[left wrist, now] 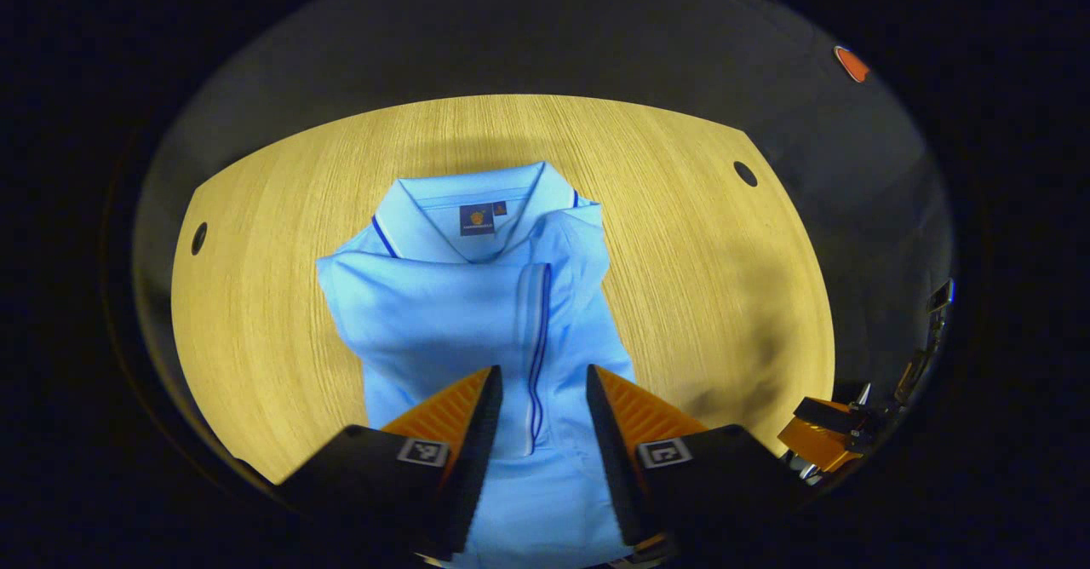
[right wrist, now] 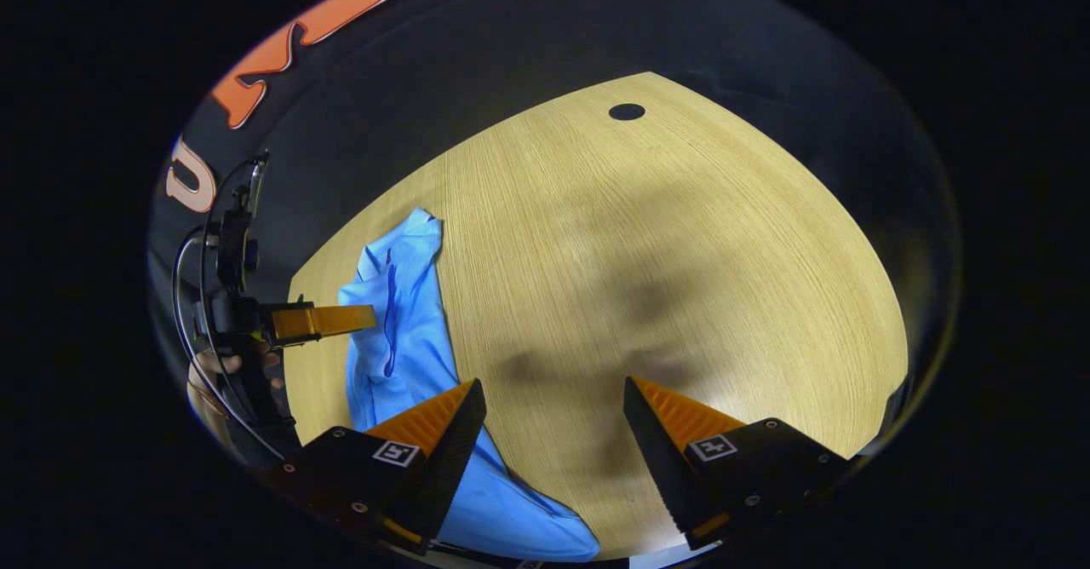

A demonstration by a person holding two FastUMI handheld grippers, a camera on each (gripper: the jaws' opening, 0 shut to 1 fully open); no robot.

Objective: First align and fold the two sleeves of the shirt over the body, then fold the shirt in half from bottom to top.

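Note:
A light blue polo shirt [left wrist: 477, 313] lies flat on the wooden table [left wrist: 281, 279], collar at the far end, both sleeves folded in over the body. My left gripper [left wrist: 543, 373] is open above the shirt's lower middle, its fingers either side of the blue-striped sleeve edge. In the right gripper view the shirt [right wrist: 400, 322] lies at the left. My right gripper [right wrist: 553, 383] is open by the shirt's right edge, mostly over bare table [right wrist: 681, 254], one finger above the fabric. The left gripper [right wrist: 324, 320], held by a hand, hovers over the shirt there; the right gripper [left wrist: 822, 441] shows low right in the left gripper view.
Round cable holes sit in the table's corners [left wrist: 198, 238] [left wrist: 745, 173] [right wrist: 627, 112]. Bare wood stretches to both sides of the shirt and beyond the collar. The booth's dark wall [left wrist: 545, 41] stands behind the table.

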